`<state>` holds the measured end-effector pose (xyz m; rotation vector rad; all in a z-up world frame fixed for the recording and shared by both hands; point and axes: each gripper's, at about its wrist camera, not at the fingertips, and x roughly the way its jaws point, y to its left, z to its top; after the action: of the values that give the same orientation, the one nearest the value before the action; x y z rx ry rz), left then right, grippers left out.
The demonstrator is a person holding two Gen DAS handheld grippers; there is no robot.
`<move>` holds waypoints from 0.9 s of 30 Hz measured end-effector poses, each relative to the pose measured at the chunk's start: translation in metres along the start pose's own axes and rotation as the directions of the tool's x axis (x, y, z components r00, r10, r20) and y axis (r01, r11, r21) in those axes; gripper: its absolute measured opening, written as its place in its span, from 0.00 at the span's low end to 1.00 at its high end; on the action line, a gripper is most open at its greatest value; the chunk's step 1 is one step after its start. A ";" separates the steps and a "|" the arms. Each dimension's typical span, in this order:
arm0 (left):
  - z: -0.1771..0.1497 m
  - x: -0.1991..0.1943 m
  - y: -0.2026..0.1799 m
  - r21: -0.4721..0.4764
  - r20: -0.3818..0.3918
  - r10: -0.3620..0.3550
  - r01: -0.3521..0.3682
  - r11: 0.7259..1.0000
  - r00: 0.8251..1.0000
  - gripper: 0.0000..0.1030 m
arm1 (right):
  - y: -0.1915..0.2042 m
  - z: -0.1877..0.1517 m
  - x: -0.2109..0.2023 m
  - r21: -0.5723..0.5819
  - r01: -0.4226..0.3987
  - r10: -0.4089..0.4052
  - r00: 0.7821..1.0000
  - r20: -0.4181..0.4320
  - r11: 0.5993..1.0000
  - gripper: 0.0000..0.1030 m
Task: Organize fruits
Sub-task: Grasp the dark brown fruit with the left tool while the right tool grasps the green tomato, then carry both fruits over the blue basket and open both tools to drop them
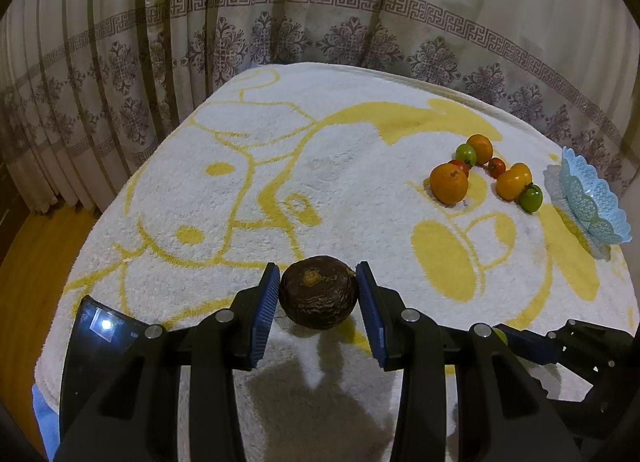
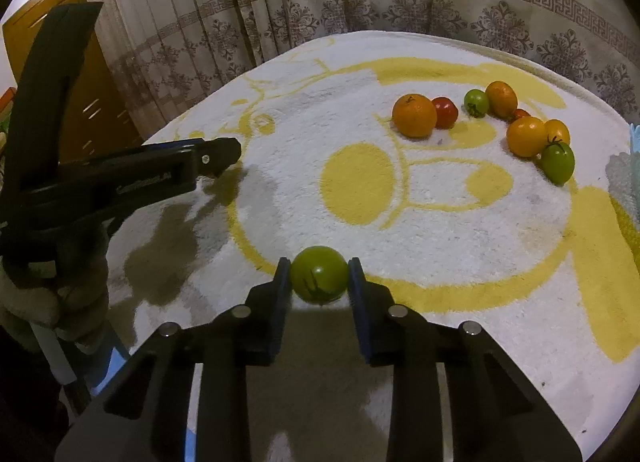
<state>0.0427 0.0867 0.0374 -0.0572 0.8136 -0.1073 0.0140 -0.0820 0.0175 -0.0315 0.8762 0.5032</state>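
Observation:
My left gripper (image 1: 318, 294) is shut on a dark brown avocado (image 1: 318, 292) just above the towel. My right gripper (image 2: 319, 282) is shut on a green tomato (image 2: 319, 274) near the table's front. The left gripper also shows from the side in the right wrist view (image 2: 216, 154). A cluster of fruit lies at the far right: a large orange (image 2: 414, 115), a red tomato (image 2: 446, 112), green tomatoes (image 2: 558, 162), more oranges (image 2: 526, 136). The same cluster shows in the left wrist view (image 1: 448, 184).
A white towel with a yellow cartoon print (image 1: 320, 166) covers the table. A light blue lacy plastic basket (image 1: 592, 198) stands at the right edge beyond the fruit. Patterned curtains (image 1: 280, 22) hang behind. A wooden cabinet (image 2: 80, 102) stands at the left.

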 end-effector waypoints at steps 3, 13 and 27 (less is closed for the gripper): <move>0.001 -0.004 -0.004 0.009 0.010 -0.003 0.002 1.000 1.000 0.39 | -0.004 -0.002 -0.009 0.019 -0.003 0.002 1.000 0.019 1.000 0.29; 0.008 -0.022 -0.029 0.059 0.044 -0.029 0.027 0.998 0.999 0.39 | -0.046 -0.007 -0.056 0.145 0.052 -0.069 0.991 0.112 0.988 0.29; 0.027 -0.033 -0.108 0.185 0.070 -0.126 0.111 0.976 0.990 0.39 | -0.151 -0.020 -0.136 0.357 0.217 -0.303 0.931 0.205 0.908 0.29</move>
<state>0.0318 -0.0167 0.0901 0.0607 0.7163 -0.2897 -0.0070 -0.2755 0.0787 0.2164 0.6774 0.0980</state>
